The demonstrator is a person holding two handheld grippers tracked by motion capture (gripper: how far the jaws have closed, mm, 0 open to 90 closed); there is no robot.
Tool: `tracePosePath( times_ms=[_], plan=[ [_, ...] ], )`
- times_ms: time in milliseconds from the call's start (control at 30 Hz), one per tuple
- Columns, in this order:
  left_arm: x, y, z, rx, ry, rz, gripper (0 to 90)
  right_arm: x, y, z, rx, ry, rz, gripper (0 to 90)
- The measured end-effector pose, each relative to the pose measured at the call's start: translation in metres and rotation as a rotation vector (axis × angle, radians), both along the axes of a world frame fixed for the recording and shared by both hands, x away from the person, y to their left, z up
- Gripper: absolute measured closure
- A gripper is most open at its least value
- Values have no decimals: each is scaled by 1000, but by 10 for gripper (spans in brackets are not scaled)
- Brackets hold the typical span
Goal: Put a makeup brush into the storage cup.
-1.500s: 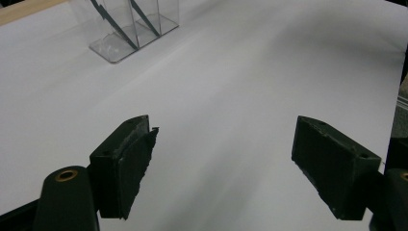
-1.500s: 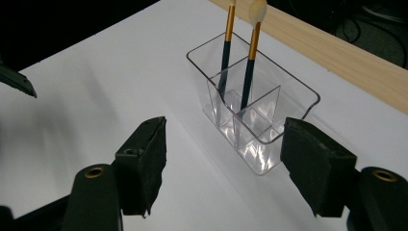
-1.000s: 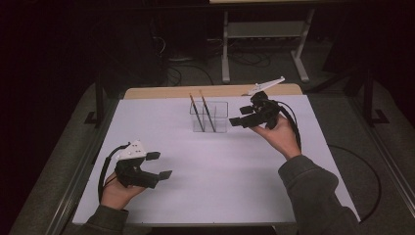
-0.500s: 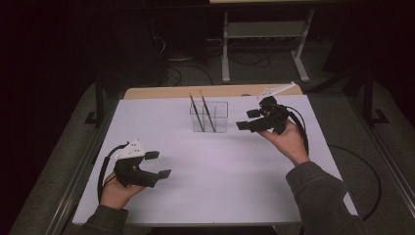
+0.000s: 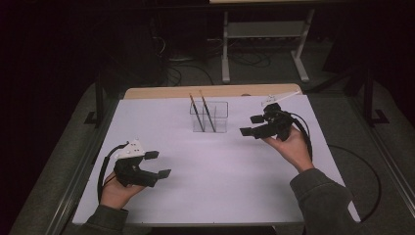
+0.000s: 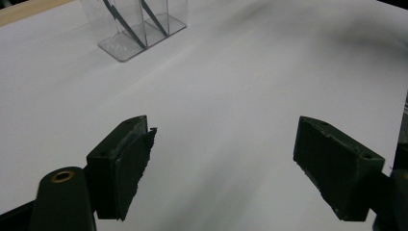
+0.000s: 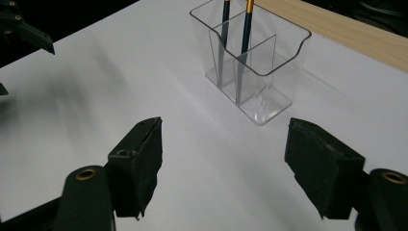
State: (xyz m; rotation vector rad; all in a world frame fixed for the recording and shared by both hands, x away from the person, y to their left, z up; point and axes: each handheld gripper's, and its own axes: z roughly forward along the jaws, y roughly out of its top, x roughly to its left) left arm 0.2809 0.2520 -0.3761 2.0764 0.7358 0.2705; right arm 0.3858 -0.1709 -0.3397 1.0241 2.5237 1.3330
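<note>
Pencils (image 5: 201,110), two of them, lean in a clear holder (image 5: 209,117) near the table's (image 5: 205,196) far edge, at its middle. Since a second ago the right gripper (image 5: 250,125) has drawn back from the holder toward the right edge; its jaws have just widened a little, with nothing between them, so the placing looks finished. The left gripper (image 5: 157,164) rests released and empty near the front-left corner. Both pencils' top ends are cut off in both gripper views.
</note>
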Motion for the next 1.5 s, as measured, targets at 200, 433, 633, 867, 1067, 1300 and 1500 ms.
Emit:
tracePosePath(
  times_ms=[200,433,633,867,1067,1300,1500],
  plan=[
    [-1,1,1,-2,-5,2,198,-5,-5,-5,7,7,-4,283],
    [-1,3,1,-9,-3,5,186,-12,-12,-10,8,9,-11,281],
    [0,5,1,0,-3,5,184,-15,-19,-13,18,21,-25,269],
    [1,7,-1,0,-1,15,184,-19,-23,-18,32,18,-25,269],
    [1,9,-1,-5,3,25,184,-24,-27,-22,33,21,-31,265],
    [1,10,-1,-9,2,38,183,-31,-32,-28,34,33,-35,260],
    [1,11,-1,-13,-8,48,184,-40,-39,-34,43,27,-43,257]
  ],
)
